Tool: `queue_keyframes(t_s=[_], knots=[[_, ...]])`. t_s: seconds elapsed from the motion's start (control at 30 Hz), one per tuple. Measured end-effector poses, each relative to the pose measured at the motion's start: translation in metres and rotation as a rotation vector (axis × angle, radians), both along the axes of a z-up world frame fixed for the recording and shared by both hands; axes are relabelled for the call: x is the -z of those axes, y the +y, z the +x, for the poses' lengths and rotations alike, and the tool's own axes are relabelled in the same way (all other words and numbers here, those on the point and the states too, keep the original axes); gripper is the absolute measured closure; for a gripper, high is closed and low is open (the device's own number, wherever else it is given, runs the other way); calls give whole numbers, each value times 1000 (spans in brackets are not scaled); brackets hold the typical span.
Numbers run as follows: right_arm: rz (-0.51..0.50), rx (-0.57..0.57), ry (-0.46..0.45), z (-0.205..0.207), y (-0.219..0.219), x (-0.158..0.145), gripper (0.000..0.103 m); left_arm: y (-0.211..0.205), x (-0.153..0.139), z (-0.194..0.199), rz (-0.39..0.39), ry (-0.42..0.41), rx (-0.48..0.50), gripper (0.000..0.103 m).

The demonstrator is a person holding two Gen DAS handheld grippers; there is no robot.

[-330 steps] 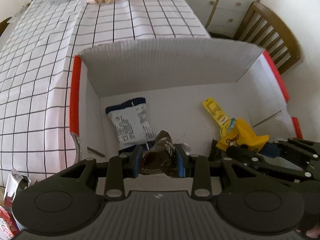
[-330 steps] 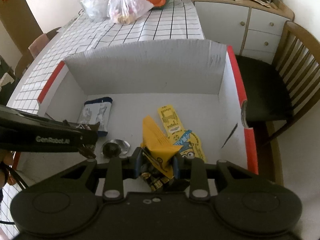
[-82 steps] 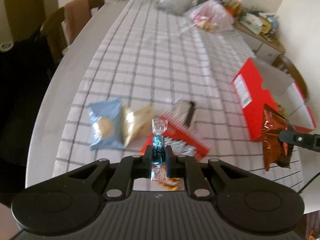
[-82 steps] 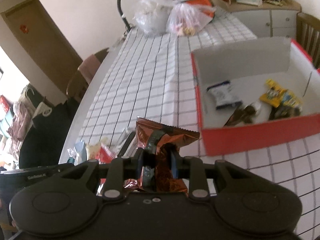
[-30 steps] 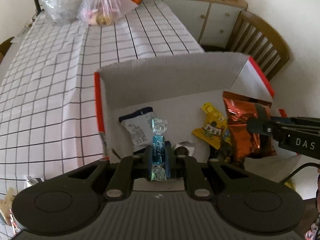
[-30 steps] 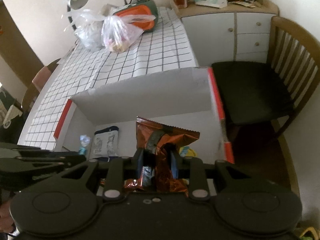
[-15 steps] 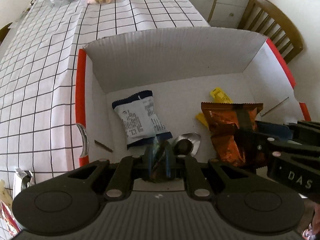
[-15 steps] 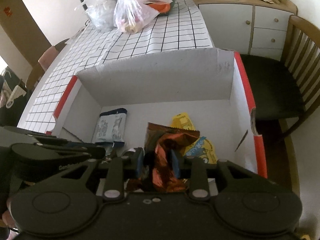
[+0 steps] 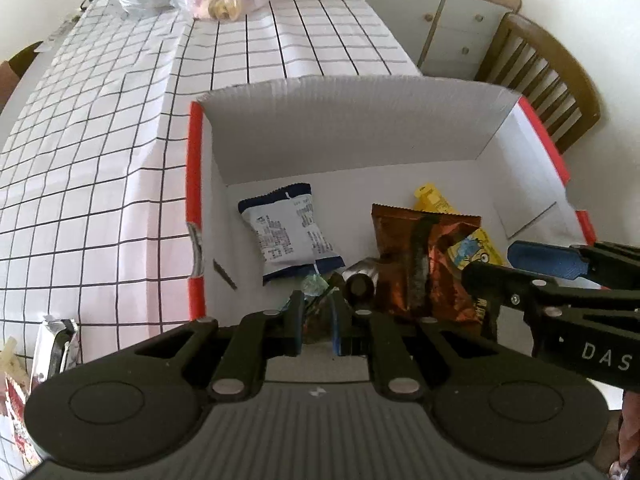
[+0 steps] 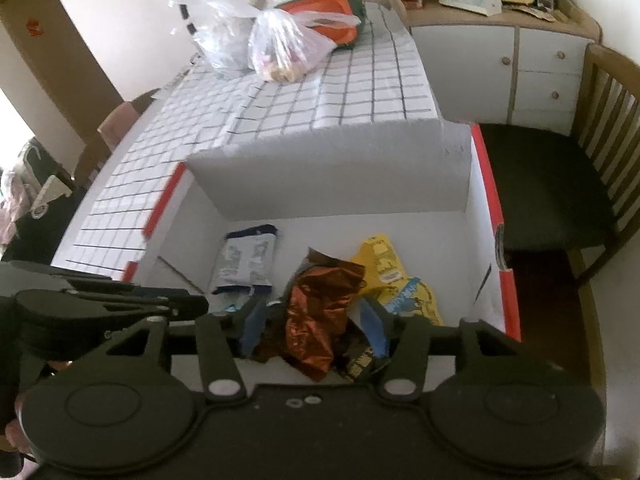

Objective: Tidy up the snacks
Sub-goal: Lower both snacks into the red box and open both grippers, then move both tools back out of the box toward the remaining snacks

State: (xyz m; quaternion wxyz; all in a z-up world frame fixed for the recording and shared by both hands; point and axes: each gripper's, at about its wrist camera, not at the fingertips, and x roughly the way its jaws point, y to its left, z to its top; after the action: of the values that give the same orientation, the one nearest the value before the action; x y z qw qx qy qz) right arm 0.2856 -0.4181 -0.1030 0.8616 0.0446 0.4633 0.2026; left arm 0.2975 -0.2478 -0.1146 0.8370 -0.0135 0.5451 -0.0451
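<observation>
The red-edged cardboard box [image 9: 195, 184] sits on the checked tablecloth [image 9: 100, 152]. Inside it lie a blue-and-white packet [image 9: 290, 232], a yellow packet [image 10: 394, 276] and an orange foil packet [image 10: 320, 312].

The left gripper [image 9: 316, 322] reaches into the box's near side with its jaws narrow, pinching a small teal-wrapped candy [image 9: 314, 286] just beside the blue-and-white packet.

The right gripper [image 10: 314, 324] has just been opening its jaws. The orange foil packet lies between the blue pads [image 10: 372, 324], which stand clear of it, and rests partly on the yellow packet.
</observation>
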Motion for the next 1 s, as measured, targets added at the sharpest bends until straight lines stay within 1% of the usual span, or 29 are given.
queue_keyframes(t_s=[0.07,0.17,0.33,0.47,0.53,0.67,0.77,0.9,1.0], knots=[[4,-13,-17,-4,1,-6,45,2,-6,-5,-5,-14,-3,91],[18,-28,-36,-11,3,-15,41,5,-16,-14,-20,-39,-4,91],[38,-41,-66,-23,6,-29,37,12,-29,-29,-54,-79,-10,90],[51,-50,-84,-33,11,-38,31,22,-39,-42,-88,-108,-14,83],[54,-55,-94,-38,15,-42,30,27,-43,-49,-99,-119,-15,83],[66,-55,-109,-49,23,-48,22,40,-51,-61,-109,-142,-10,81],[75,-49,-115,-57,32,-52,19,54,-56,-71,-121,-161,-13,76],[85,-49,-127,-68,48,-57,18,74,-61,-81,-138,-178,-17,74],[91,-52,-138,-75,63,-61,16,89,-64,-91,-144,-190,-15,71]])
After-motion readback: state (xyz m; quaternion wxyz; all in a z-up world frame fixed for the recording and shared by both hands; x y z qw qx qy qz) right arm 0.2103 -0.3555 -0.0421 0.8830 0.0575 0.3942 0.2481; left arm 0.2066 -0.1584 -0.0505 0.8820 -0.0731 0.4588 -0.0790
